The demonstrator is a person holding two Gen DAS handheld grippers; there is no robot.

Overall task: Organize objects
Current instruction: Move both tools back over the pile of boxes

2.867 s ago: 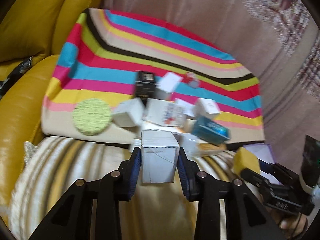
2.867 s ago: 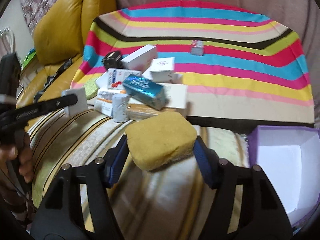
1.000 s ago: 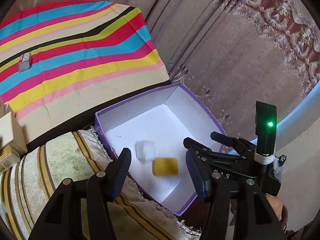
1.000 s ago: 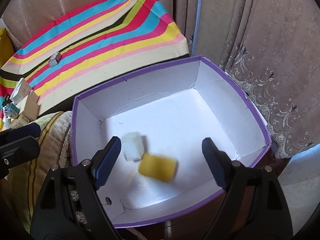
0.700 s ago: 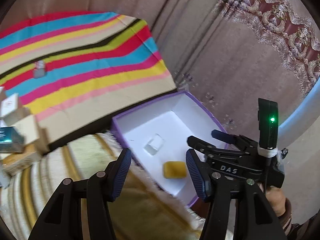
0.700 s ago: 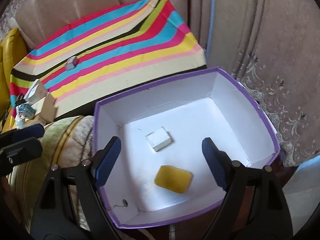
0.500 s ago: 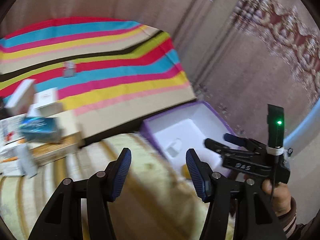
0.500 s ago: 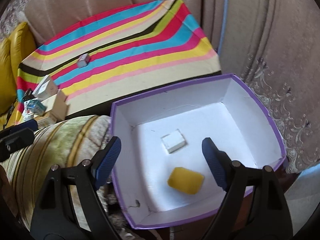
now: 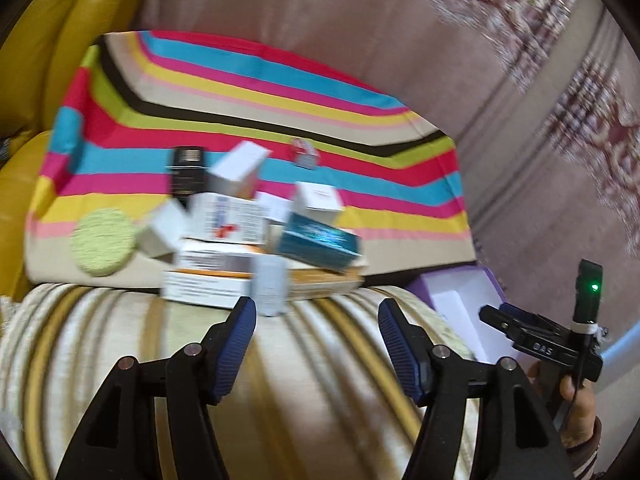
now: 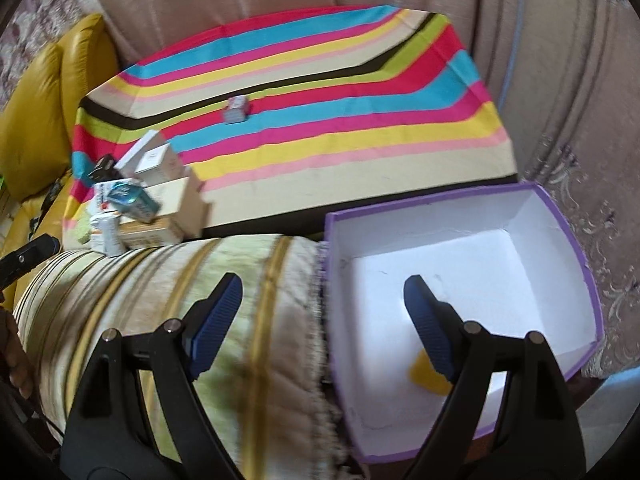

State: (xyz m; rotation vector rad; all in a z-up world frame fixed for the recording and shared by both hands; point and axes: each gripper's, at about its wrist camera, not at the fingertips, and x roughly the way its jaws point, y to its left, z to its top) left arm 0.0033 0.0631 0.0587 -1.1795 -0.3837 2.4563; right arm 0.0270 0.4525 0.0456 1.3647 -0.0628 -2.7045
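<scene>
Swung from purple box (image 10: 576,240) to blurred carton heap (image 9: 256,236) | left gripper (image 9: 316,340) jaws widening, empty | right gripper (image 10: 320,312) jaws apart, empty

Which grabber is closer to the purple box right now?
Right. The right gripper hangs at the purple box, one finger over its white inside. The left gripper hangs over the striped cushion, facing the pile of small boxes, with the purple box off to its right.

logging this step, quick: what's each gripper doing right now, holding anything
left gripper: open, nothing between its jaws, which have just been opening wider.
right gripper: open, holding nothing.
</scene>
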